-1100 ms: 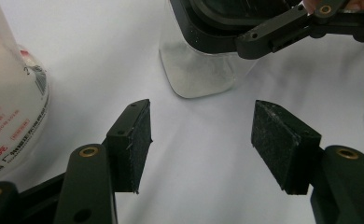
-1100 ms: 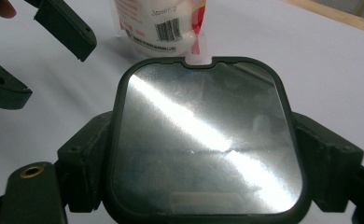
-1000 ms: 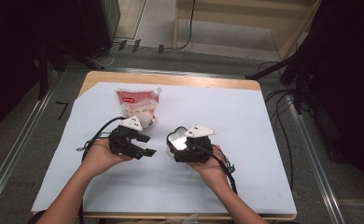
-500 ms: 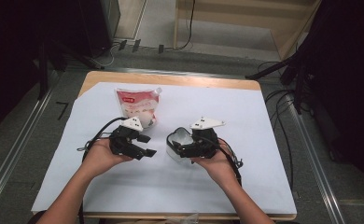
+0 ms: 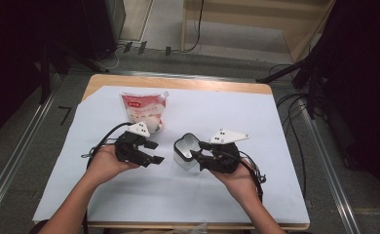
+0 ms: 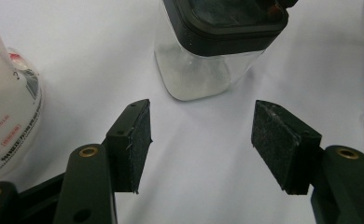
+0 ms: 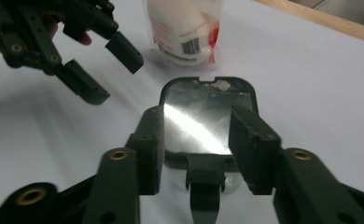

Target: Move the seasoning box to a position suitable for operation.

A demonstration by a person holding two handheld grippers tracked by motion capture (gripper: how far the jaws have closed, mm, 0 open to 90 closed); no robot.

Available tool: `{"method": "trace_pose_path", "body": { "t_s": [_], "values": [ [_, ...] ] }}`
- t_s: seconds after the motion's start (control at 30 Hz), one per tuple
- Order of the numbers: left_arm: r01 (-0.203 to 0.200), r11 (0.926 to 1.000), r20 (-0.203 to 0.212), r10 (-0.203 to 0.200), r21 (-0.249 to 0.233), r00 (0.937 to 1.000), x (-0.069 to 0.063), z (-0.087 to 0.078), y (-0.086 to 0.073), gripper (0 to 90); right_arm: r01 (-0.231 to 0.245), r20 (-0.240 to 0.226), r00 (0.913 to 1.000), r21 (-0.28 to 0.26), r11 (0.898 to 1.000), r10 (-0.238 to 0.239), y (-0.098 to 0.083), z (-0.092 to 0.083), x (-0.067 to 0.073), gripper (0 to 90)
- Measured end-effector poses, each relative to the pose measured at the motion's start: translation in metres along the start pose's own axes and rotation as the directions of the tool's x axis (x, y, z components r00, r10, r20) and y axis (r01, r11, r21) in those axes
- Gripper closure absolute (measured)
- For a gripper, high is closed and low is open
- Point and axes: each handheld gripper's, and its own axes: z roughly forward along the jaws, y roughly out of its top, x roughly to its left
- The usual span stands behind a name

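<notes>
- Clear plastic container (image 5: 185, 152) with a black-rimmed lid sits on the white sheet (image 5: 285, 126), roughly table centre, just at 9 o'clock of our right gripper (image 5: 198, 157).
- In the right gripper view the container (image 7: 208, 121) lies between the two pads, its glossy lid facing the camera; pads (image 7: 153, 149) flank the lid's near end on both sides.
- Right jaws have just been closing around that lid. Pads look tight against its edges, so we read it as pinching the container.
- A black tab on the lid's near edge (image 7: 204, 184) hangs down between the jaws.
- Left gripper (image 5: 153, 152) sits at 9 o'clock of the container, close but apart from it, tips aimed at it.
- Left gripper view: jaws spread wide, bare white sheet between the pads (image 6: 136, 144), nothing gripped. Container (image 6: 213, 46) at 12 o'clock ahead of them, a thin layer of white stuff showing in its bottom.
- Red-and-white pouch (image 5: 144, 111) lies flat at 11 o'clock of the container, touching the back of the left gripper's grey plate or just behind it; we can't tell which.
- Same pouch (image 7: 185, 28) shows its barcode in the right gripper view, at 12 o'clock beyond the lid.
- Wooden table edge (image 5: 178, 83) shows past the sheet at the far side.
</notes>
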Motion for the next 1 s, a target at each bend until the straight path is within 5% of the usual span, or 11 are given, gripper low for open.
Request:
{"method": "trace_pose_path", "body": {
  "t_s": [0.23,0.57,1.0],
  "values": [
    [-0.003,1.0,0.004,0.003,-0.002,1.0,0.001,0.001,0.001,39.5,0.006,-0.041,0.9992,0.013,1.0,-0.006,-0.009,-0.005,0.009,90.0],
    [-0.01,0.9998,0.008,0.01,-0.014,0.9999,0.002,0.002,0.005,38.2,0.011,-0.084,0.9965,0.092,0.996,-0.004,-0.027,0.009,0.011,90.0],
    [-0.014,0.9996,0.011,0.014,-0.023,0.9998,0.0,0.002,0.005,36.1,-0.014,-0.077,0.9967,0.156,0.988,0.026,-0.036,0.02,-0.002,90.0]
  ]
}}
